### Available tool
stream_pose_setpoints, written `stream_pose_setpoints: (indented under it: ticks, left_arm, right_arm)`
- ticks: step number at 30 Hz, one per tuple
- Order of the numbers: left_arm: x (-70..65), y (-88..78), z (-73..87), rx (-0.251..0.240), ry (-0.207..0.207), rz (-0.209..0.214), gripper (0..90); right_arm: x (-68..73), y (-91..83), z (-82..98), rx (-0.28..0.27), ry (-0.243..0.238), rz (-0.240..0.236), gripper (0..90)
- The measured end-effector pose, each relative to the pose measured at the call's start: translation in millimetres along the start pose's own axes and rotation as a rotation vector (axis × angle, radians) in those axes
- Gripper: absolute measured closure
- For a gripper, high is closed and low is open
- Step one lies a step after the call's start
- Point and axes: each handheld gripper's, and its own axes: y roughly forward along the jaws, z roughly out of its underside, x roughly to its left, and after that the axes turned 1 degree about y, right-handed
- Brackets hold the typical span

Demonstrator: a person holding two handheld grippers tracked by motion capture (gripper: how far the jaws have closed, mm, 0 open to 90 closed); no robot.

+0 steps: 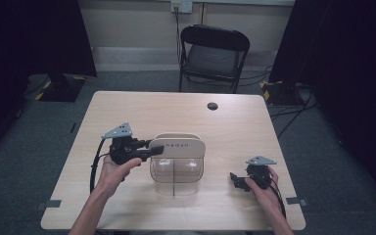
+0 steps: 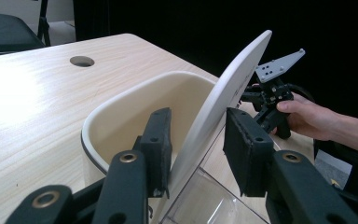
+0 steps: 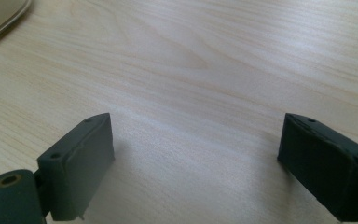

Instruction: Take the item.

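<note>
Sideways, left gripper (image 1: 152, 147) astride lid (image 1: 178, 145)

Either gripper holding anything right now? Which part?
Left gripper straddles the edge of the cream lid over the clear container; one pad touches, the other stands off. Right gripper holds nothing, open over the table.

Left gripper (image 2: 196, 142): black jaws straddle the edge of a tilted cream oval lid (image 2: 223, 107), one pad touching it, the other just off. Lid leans over a clear plastic container (image 2: 214, 200) beside a cream tub (image 2: 121, 116) on the pale wooden worktop (image 2: 32, 107). Beyond, a hand (image 2: 310, 116) holds the other black gripper (image 2: 272, 100); its jaws cannot be made out.
</note>
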Motion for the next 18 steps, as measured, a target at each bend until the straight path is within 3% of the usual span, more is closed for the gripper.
stream_pose_setpoints:
  ticks: [18]
  left_arm:
    - [-0.1,0.0,0.3,-0.002,-0.005,-0.002,61.7]
  right_arm:
    - [0.0,0.0,0.0,0.0,0.0,0.0,9.6]
